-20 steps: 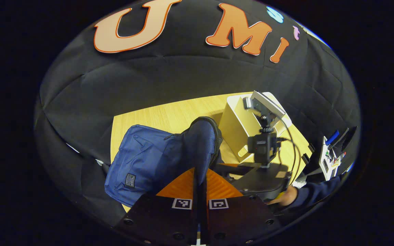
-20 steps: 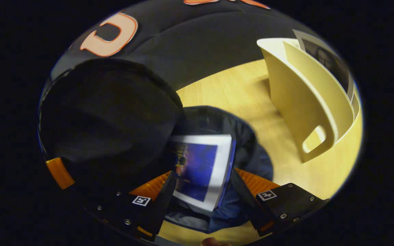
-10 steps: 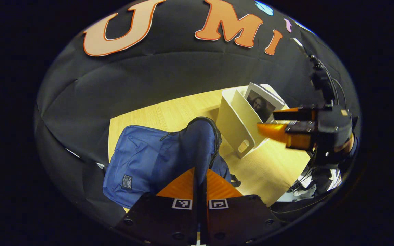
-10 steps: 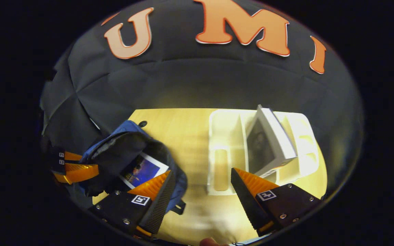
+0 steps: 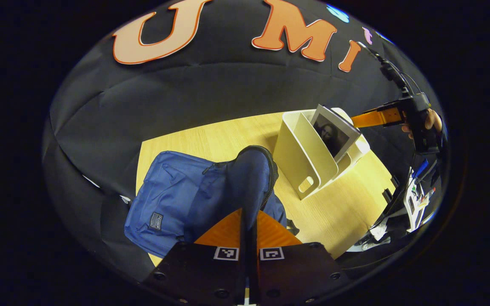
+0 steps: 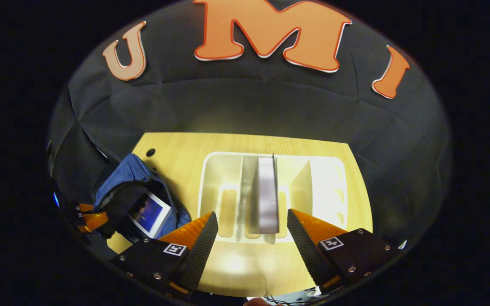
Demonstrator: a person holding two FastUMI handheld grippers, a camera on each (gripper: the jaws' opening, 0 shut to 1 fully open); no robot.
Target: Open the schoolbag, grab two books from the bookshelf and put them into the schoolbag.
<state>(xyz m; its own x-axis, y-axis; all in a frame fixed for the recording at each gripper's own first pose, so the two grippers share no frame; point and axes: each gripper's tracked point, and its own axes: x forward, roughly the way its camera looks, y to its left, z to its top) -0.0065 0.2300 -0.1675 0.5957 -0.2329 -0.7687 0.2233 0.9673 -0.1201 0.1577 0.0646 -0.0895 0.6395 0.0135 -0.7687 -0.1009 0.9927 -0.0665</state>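
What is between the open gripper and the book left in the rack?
Nothing visible. The right hand-held gripper hangs open above the book, which stands in the bookshelf with bare space over its top edge.

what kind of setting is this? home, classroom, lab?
Looks like a staged recording booth, not a real room: a wooden table backed by black cloth, set with only a blue schoolbag and a white bookshelf holding one book. Cluttered gear sits off the table's edge.

Hidden and cut-off bits

The bag (image 6: 136, 187) flap is covering part of the book (image 6: 147, 212) inside. The shelf (image 5: 309, 157) walls are hiding the bottom of the other book (image 5: 334, 134).
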